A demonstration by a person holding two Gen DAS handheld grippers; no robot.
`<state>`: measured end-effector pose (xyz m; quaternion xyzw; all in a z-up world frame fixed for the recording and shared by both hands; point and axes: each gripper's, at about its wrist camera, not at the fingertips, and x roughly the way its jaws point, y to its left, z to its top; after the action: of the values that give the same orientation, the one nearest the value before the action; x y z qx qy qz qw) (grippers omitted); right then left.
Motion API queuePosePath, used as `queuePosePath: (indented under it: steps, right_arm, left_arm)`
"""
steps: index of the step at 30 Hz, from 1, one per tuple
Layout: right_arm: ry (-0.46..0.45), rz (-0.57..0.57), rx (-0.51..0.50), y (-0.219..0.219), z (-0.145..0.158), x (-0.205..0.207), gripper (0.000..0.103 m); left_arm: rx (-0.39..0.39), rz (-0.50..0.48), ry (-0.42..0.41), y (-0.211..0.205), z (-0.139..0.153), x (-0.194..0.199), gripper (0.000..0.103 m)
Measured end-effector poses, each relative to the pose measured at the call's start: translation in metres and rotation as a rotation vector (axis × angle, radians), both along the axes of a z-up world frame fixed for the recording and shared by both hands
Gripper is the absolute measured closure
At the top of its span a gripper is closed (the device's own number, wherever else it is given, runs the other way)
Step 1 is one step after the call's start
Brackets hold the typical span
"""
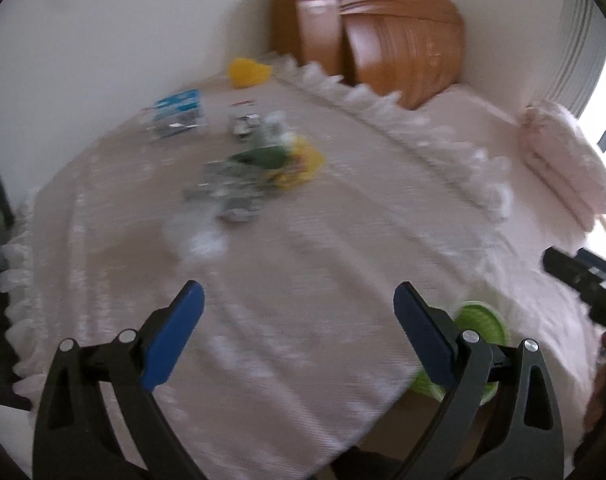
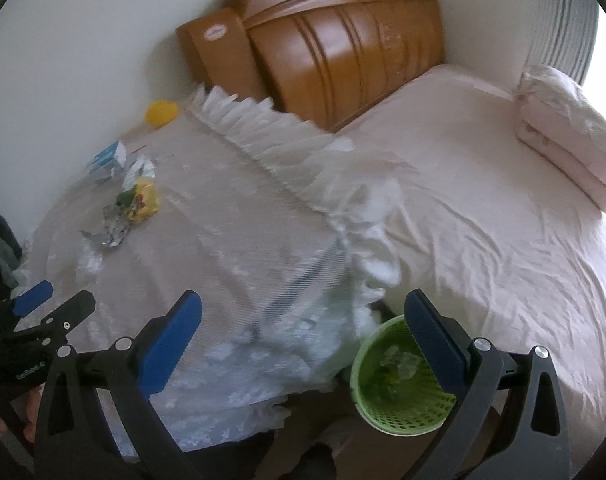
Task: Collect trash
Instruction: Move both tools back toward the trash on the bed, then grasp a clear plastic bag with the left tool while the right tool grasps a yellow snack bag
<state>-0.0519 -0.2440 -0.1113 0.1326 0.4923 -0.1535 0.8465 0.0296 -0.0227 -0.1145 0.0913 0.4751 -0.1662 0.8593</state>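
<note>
While two tools (image 1: 299, 308) (image 2: 303, 316) gape, one basket (image 2: 387, 420)

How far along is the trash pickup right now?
Partly done. The green bin between table and bed already holds a few crumpled pieces. Nothing is in hand: the left gripper and right gripper are both open and empty. Left on the lace tablecloth: a yellow-green wrapper, crumpled foil and a blue-white packet.
</note>
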Motion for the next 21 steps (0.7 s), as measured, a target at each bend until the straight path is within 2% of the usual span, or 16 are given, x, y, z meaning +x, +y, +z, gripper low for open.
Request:
queuePosePath:
  steps: [7, 11, 14, 17, 20, 21]
  right_arm:
    - [0.033, 0.051, 0.044, 0.029, -0.021, 0.035, 0.003]
    - [0.052, 0.072, 0.057, 0.042, -0.03, 0.053, 0.003]
    - [0.06, 0.098, 0.061, 0.052, -0.034, 0.066, 0.002]
    - [0.069, 0.12, 0.056, 0.062, -0.038, 0.077, 0.002]
    - [0.079, 0.122, 0.055, 0.068, -0.04, 0.084, 0.002]
    - [0.08, 0.122, 0.056, 0.069, -0.041, 0.086, 0.002]
  left_arm:
    - [0.013, 0.06, 0.018, 0.048, -0.025, 0.038, 0.011]
    - [-0.011, 0.026, 0.01, 0.056, -0.036, 0.062, 0.012]
    - [0.009, -0.021, 0.0, 0.052, -0.046, 0.077, 0.013]
    - [0.008, -0.062, 0.028, 0.05, -0.059, 0.092, 0.02]
    - [0.03, -0.094, 0.048, 0.047, -0.073, 0.103, 0.035]
    - [0.042, -0.099, 0.04, 0.047, -0.075, 0.105, 0.043]
